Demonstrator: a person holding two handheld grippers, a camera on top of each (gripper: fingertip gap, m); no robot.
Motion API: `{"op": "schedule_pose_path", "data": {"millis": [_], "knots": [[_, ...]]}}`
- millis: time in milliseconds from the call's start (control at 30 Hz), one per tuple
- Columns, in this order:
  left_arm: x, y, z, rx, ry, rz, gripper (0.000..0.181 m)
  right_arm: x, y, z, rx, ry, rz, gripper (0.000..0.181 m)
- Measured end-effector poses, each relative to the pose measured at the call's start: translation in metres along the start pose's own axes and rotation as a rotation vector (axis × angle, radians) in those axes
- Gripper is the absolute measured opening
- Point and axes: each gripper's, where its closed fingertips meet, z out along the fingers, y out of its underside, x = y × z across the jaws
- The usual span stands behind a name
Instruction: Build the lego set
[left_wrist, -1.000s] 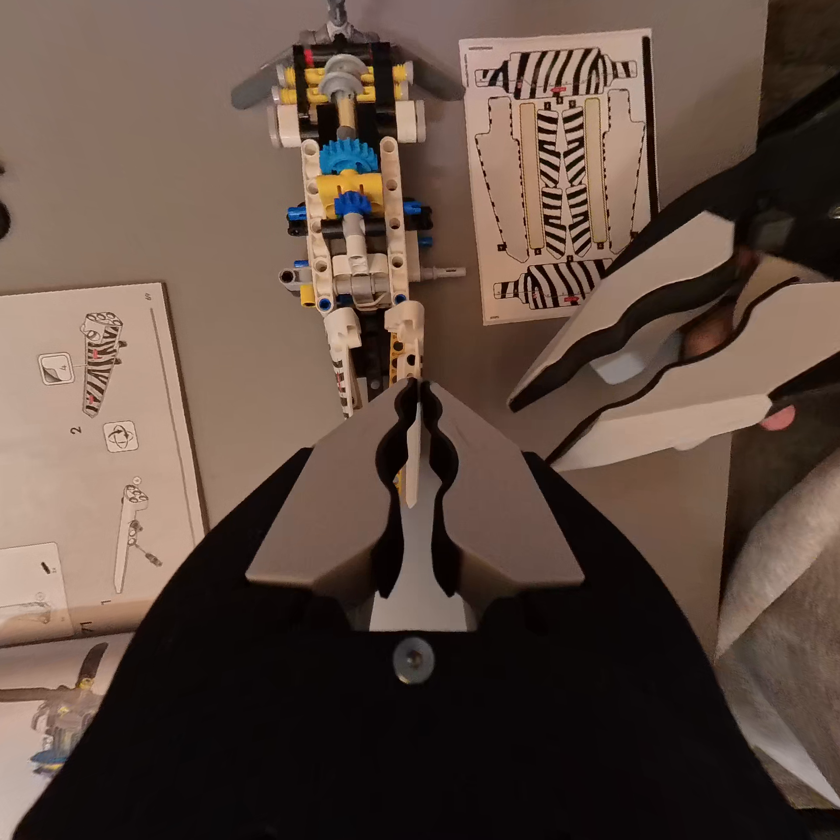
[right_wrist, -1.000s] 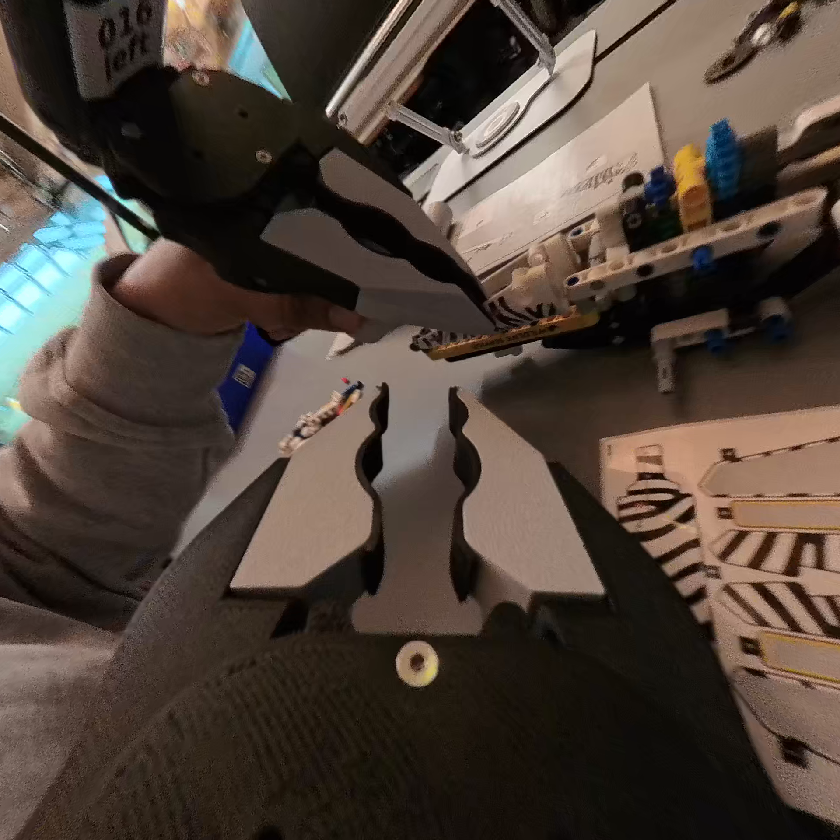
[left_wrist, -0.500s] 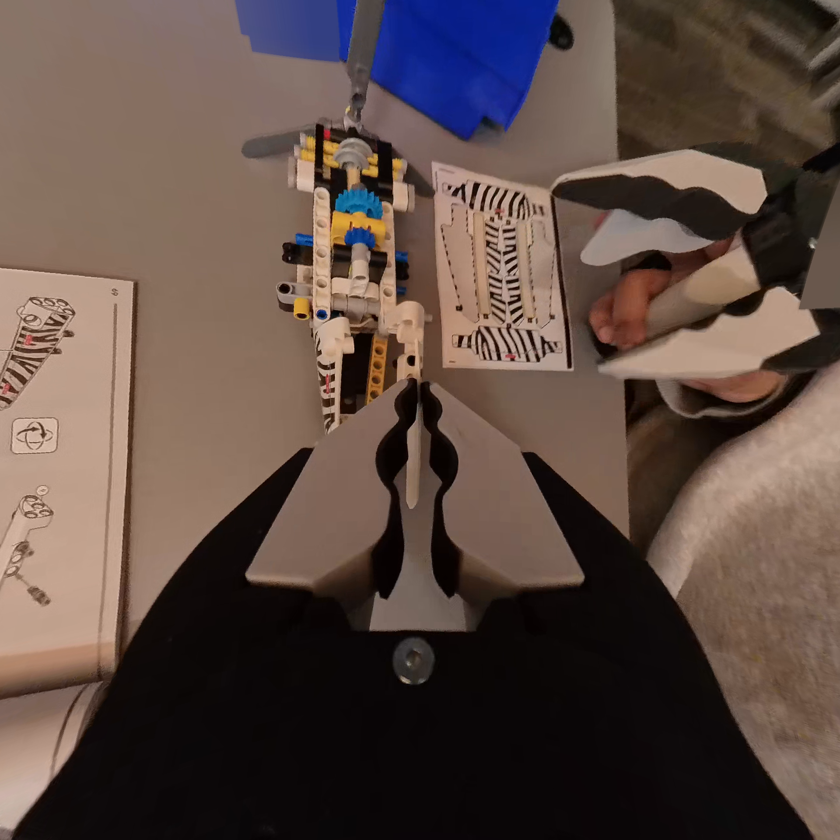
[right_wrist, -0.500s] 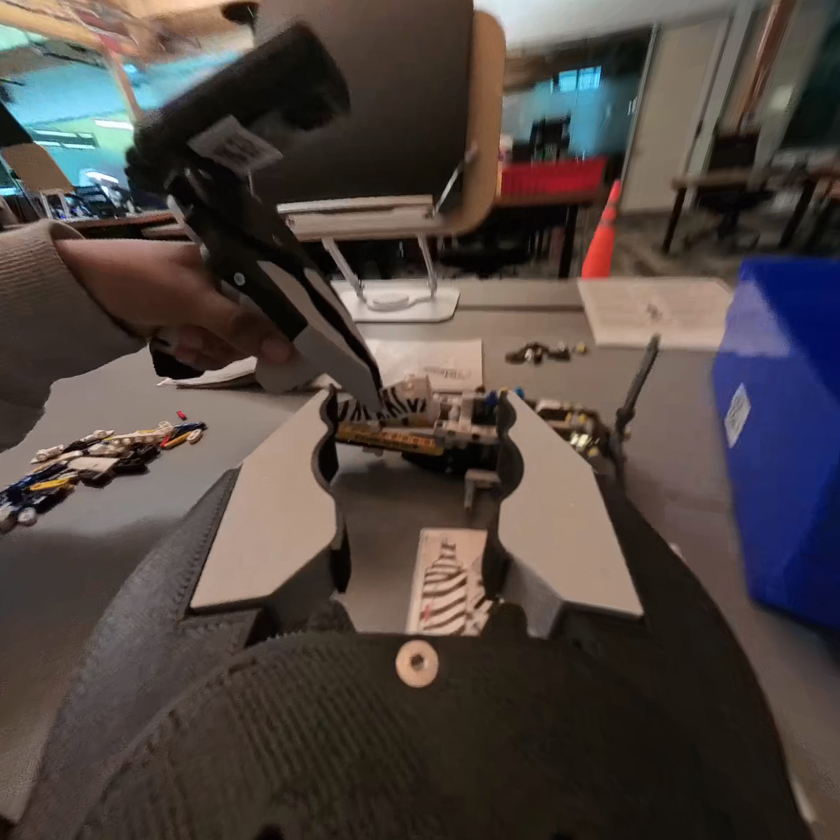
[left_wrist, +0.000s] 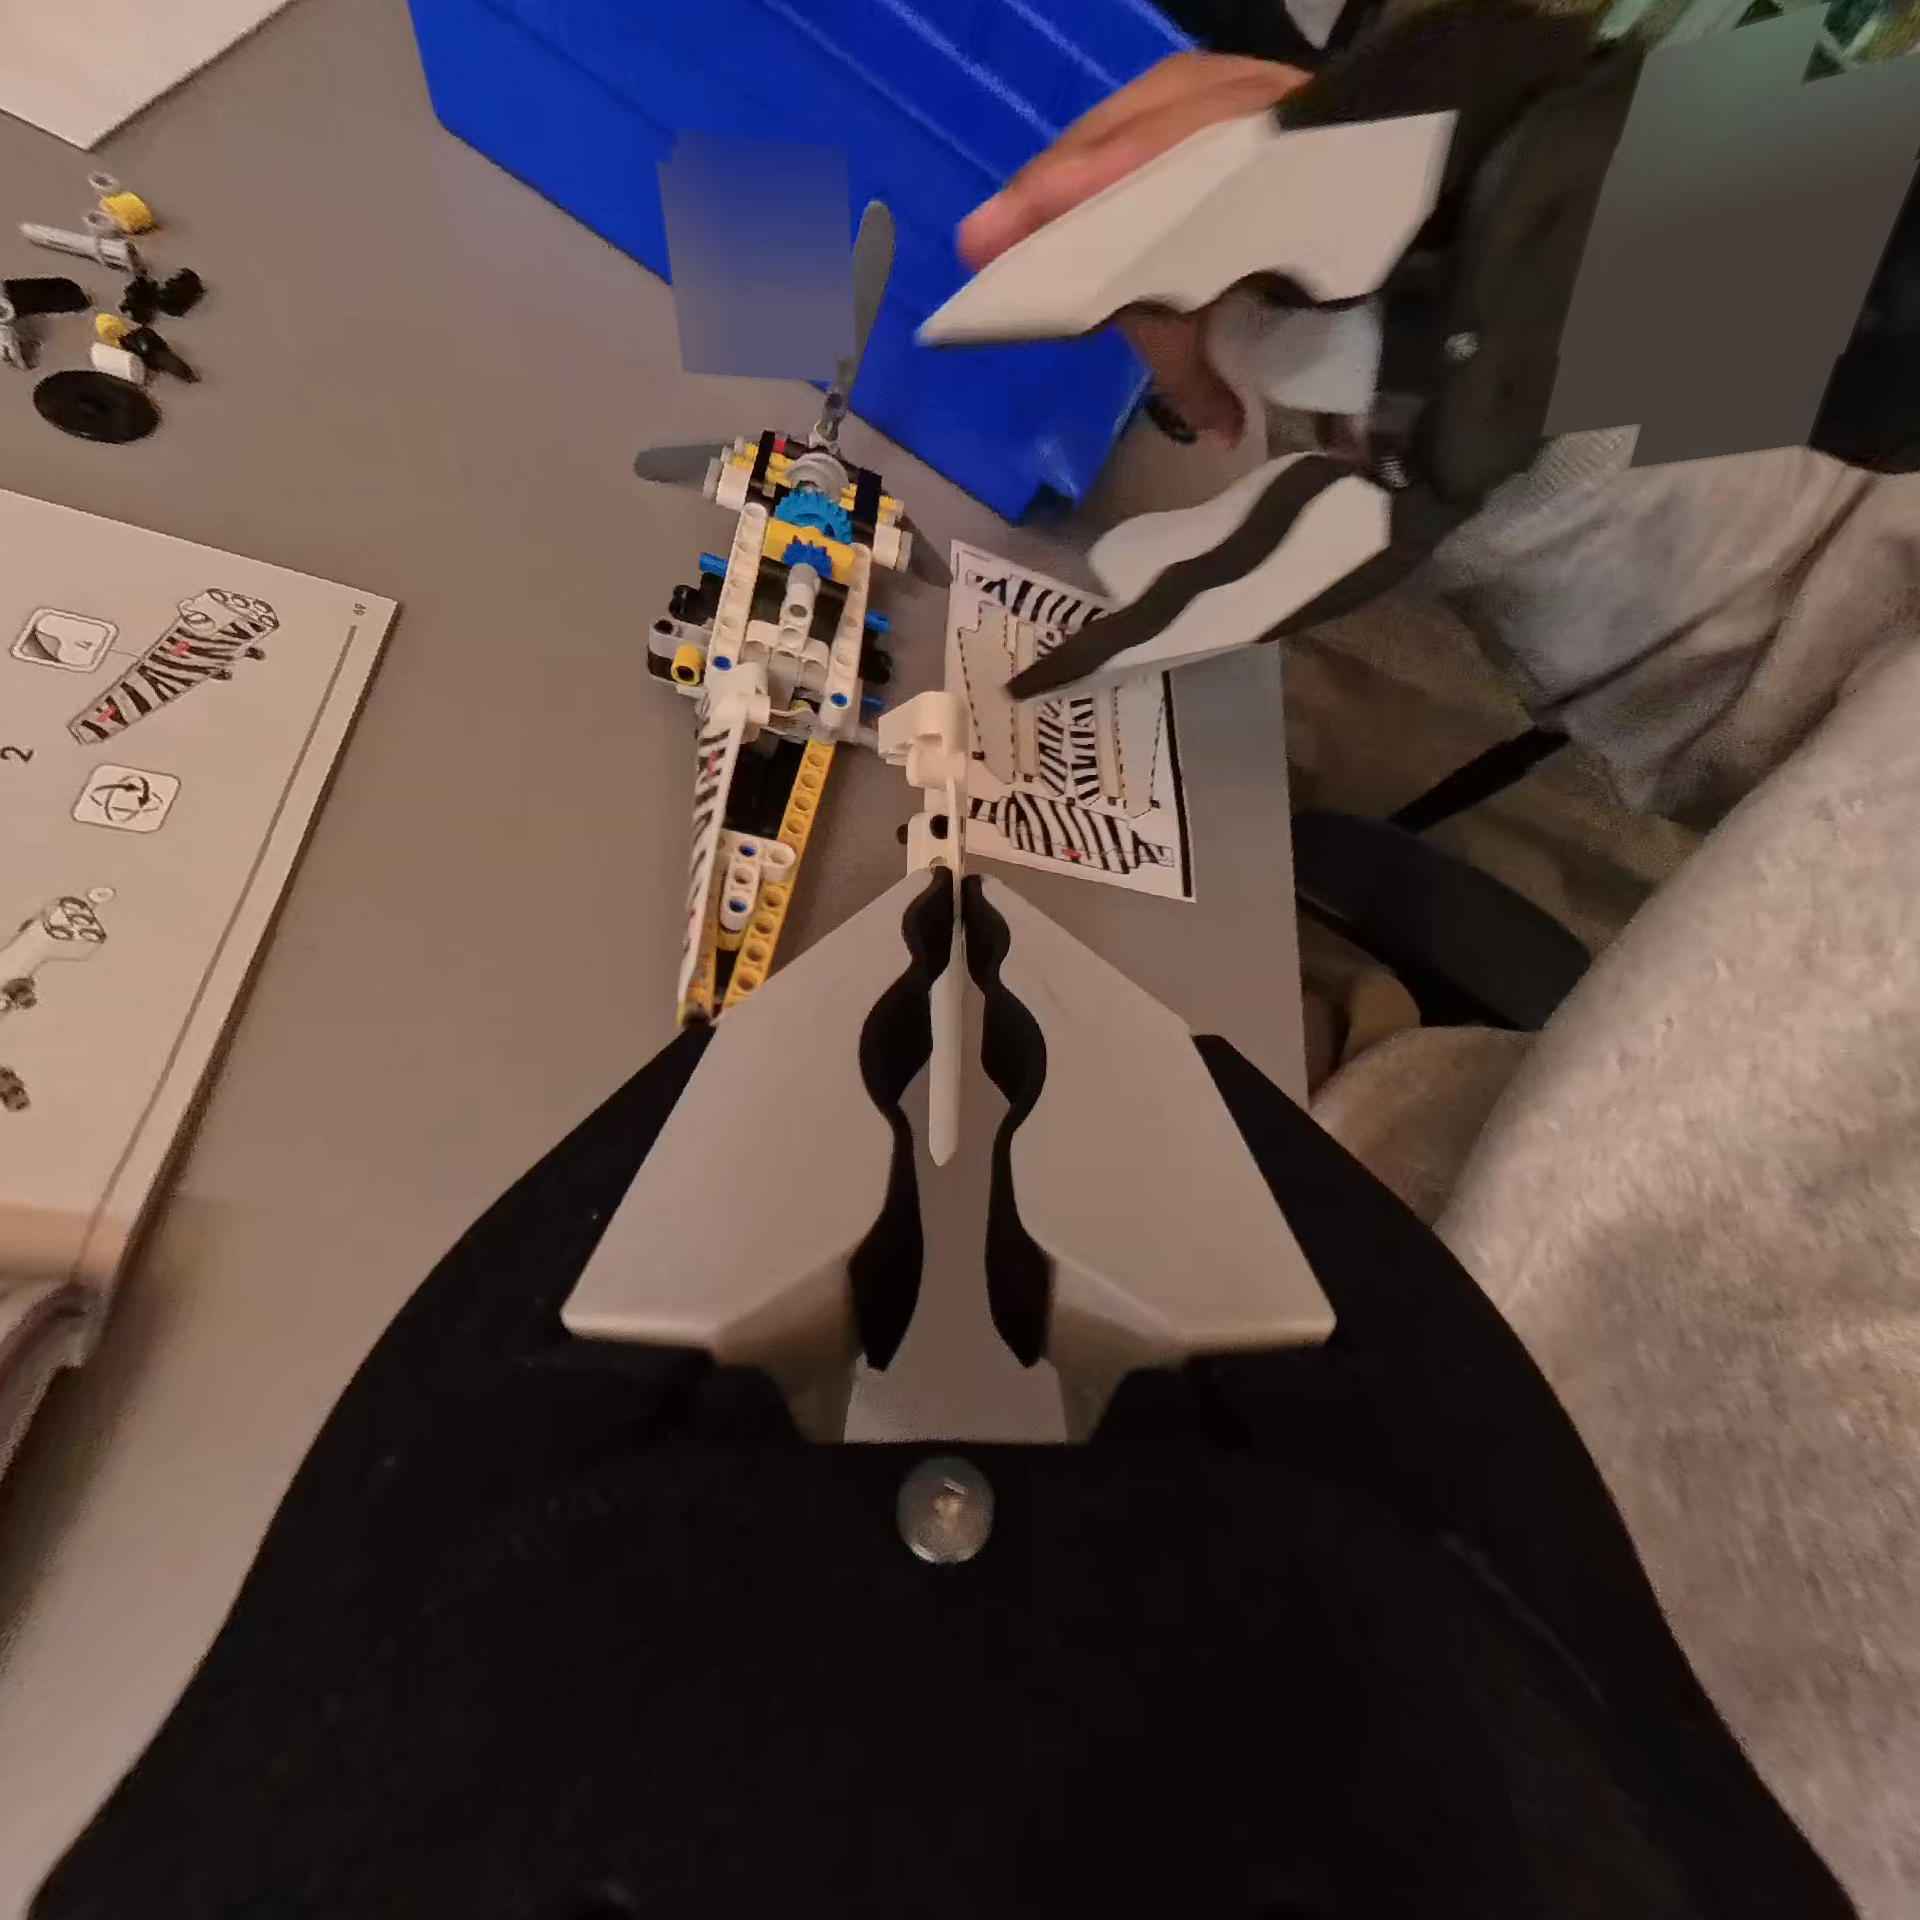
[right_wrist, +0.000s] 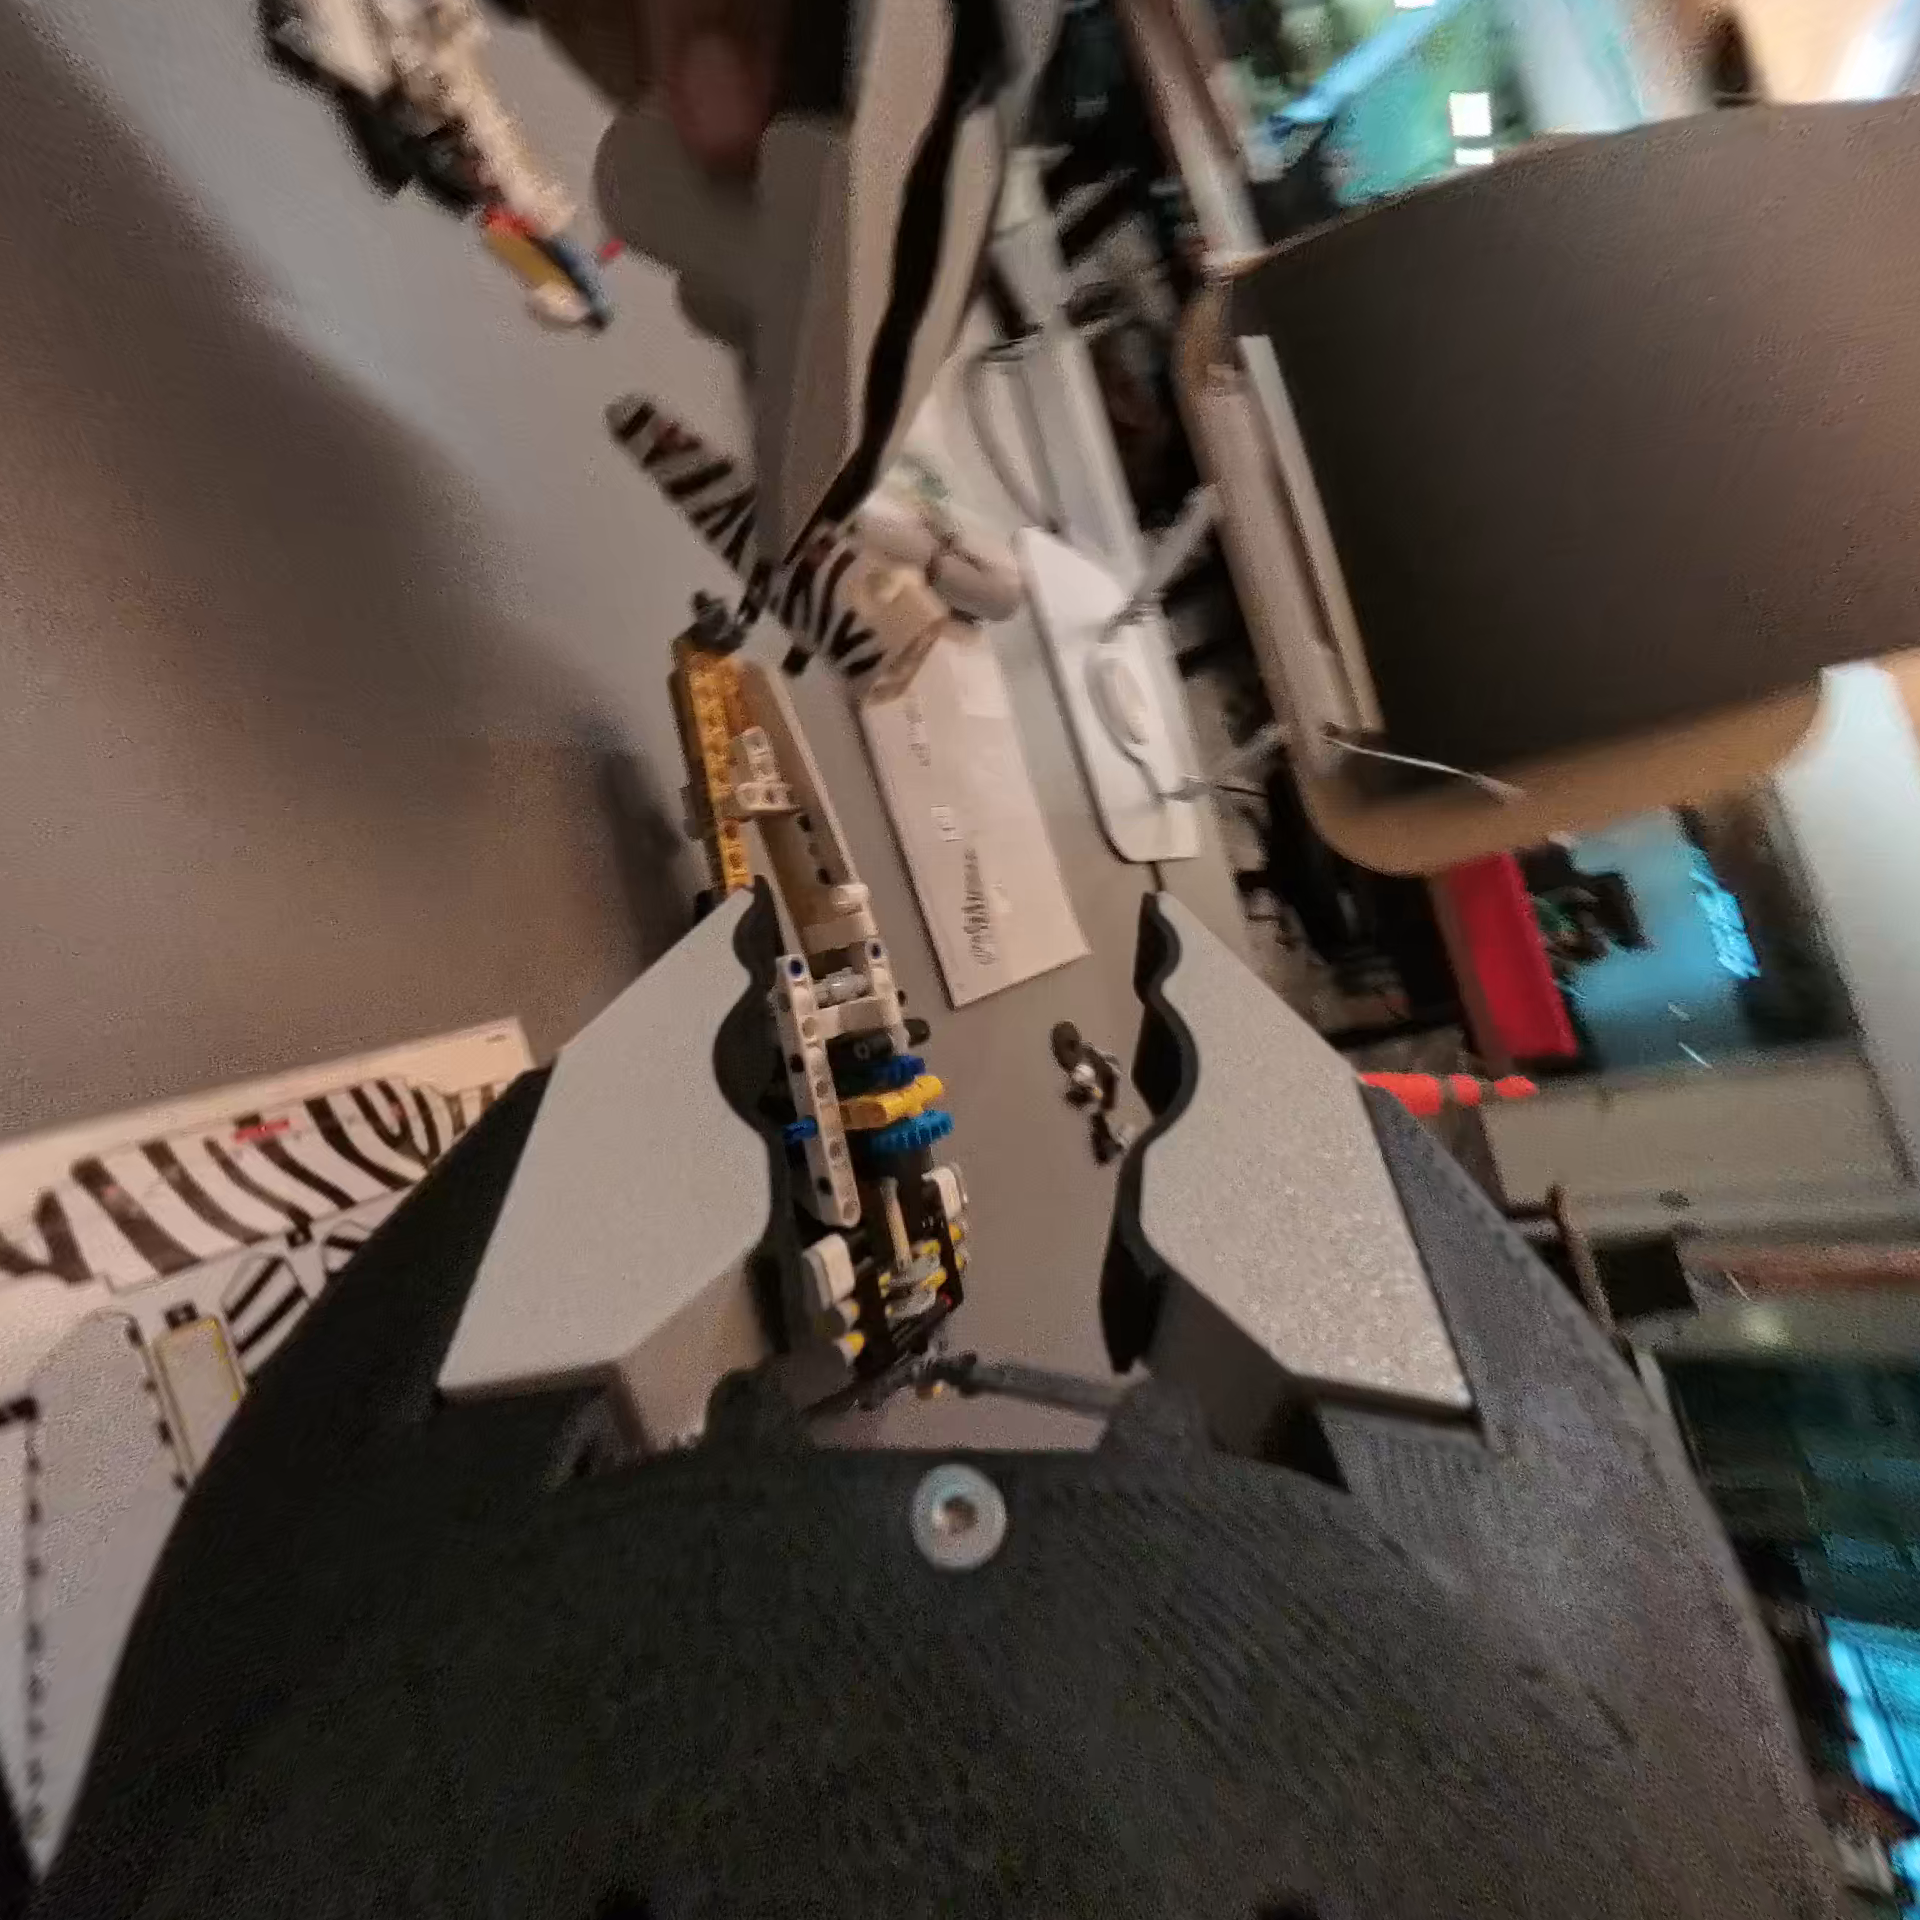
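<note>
The grey table (left_wrist: 468, 436) now shows a big blue plastic bin (left_wrist: 831, 156). The long yellow-and-white lego plane body (left_wrist: 774, 665) lies flat. The left gripper (left_wrist: 954, 891), pinching a thin white striped panel (left_wrist: 935, 790), has pulled it off. The right gripper (right_wrist: 951, 914) swung over, wide and empty. Blurry, but refitting probably comes next.

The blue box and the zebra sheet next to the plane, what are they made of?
The blue box looks like hard, smooth plastic: even colour, moulded ridges. The zebra sheet seems to be thin, slightly glossy sticker paper lying flat on the table, though its finish is hard to judge.
</note>
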Motion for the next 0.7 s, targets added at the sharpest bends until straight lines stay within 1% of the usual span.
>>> {"op": "schedule_pose_path", "data": {"millis": [67,100,167,267,300,400,467,500,533,600,700], "knots": [[0.006,0.006,-0.006,0.037,0.001,-0.013,0.0,-0.017,0.003,0.021,-0.062,-0.21,-0.013,0.072],[0.01,0.01,-0.01,0.048,0.004,-0.021,0.0,-0.022,0.002,0.029,-0.092,-0.285,-0.013,0.072],[0.018,0.019,-0.016,0.073,0.011,-0.038,0.0,-0.025,0.002,0.043,-0.144,-0.386,-0.017,0.073],[0.032,0.031,-0.026,0.106,0.048,-0.067,0.0,-0.031,0.007,0.06,-0.193,-0.517,0.002,0.061],[0.037,0.034,-0.029,0.117,0.063,-0.074,0.0,-0.034,0.014,0.064,-0.225,-0.558,0.007,0.053],[0.048,0.043,-0.035,0.147,0.096,-0.085,0.0,-0.05,0.041,0.071,-0.362,-0.697,0.03,0.055],[0.051,0.047,-0.04,0.17,0.099,-0.087,0.0,-0.064,0.047,0.072,-0.423,-0.793,0.097,0.05],[0.052,0.049,-0.042,0.182,0.102,-0.09,0.0,-0.07,0.046,0.074,-0.443,-0.827,0.124,0.047],[0.053,0.052,-0.045,0.195,0.102,-0.094,0.0,-0.073,0.044,0.076,-0.457,-0.846,0.136,0.04],[0.054,0.056,-0.052,0.225,0.099,-0.105,0.0,-0.077,0.035,0.081,-0.445,-0.867,0.107,0.035],[0.056,0.062,-0.067,0.273,0.083,-0.124,0.0,-0.098,-0.001,0.083,-0.322,-0.952,0.042,0.035]]}}
